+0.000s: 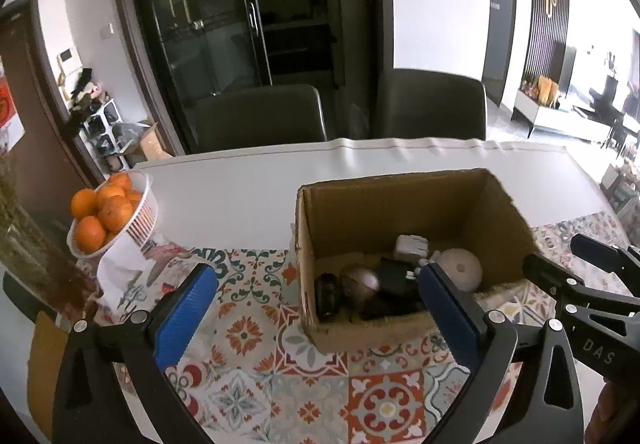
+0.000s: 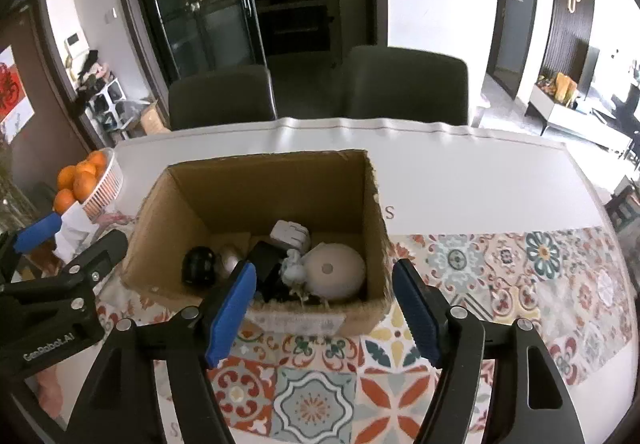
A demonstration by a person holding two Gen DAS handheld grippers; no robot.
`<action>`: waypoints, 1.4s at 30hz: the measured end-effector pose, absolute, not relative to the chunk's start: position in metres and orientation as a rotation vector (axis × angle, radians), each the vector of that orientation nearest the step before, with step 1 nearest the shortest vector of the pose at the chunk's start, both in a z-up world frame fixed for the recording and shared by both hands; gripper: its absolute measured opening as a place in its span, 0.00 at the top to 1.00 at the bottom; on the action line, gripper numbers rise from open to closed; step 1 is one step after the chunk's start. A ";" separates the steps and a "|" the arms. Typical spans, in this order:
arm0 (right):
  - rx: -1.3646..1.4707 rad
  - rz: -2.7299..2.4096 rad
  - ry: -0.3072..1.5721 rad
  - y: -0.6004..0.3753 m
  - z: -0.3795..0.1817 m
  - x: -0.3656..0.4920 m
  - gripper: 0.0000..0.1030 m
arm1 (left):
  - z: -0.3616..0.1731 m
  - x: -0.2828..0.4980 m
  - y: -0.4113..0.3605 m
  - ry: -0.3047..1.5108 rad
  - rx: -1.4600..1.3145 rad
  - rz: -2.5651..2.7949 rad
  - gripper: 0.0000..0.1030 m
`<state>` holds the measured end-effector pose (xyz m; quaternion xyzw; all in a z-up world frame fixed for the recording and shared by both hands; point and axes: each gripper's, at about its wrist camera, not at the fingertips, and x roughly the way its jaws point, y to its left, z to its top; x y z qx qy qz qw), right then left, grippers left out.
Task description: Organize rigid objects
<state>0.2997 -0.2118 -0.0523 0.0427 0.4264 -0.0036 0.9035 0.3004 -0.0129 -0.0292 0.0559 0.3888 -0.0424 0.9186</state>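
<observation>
An open cardboard box (image 1: pixel 400 203) (image 2: pixel 272 183) stands on the patterned mat. Inside lie a black mouse (image 1: pixel 327 294) (image 2: pixel 199 264), a silver round object (image 1: pixel 360 282) (image 2: pixel 229 258), a black block (image 1: pixel 394 276) (image 2: pixel 266 256), a white charger (image 1: pixel 412 246) (image 2: pixel 290 234), a white round device (image 1: pixel 460 264) (image 2: pixel 334 268) and a small pale figurine (image 2: pixel 294 270). My left gripper (image 1: pixel 316 280) hovers open before the box's near left corner. My right gripper (image 2: pixel 324 276) is open in front of the box's near wall. Neither holds anything.
A white basket of oranges (image 1: pixel 104 211) (image 2: pixel 80 179) stands on a stand at the table's left. Two dark chairs (image 1: pixel 260 115) (image 1: pixel 432 103) sit behind the white table (image 1: pixel 240 195). The tiled mat (image 2: pixel 520 276) stretches to the box's right.
</observation>
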 end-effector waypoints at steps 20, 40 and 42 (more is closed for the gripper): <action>0.049 -0.082 0.685 -0.205 0.018 0.176 0.21 | 0.028 0.185 -0.001 0.623 0.102 -0.095 0.00; 0.051 -0.080 0.599 -0.200 0.045 0.126 0.18 | 0.054 0.139 0.003 0.538 0.092 -0.120 0.00; 0.047 -0.082 0.594 -0.199 0.047 0.123 0.18 | 0.054 0.139 0.003 0.536 0.093 -0.119 0.00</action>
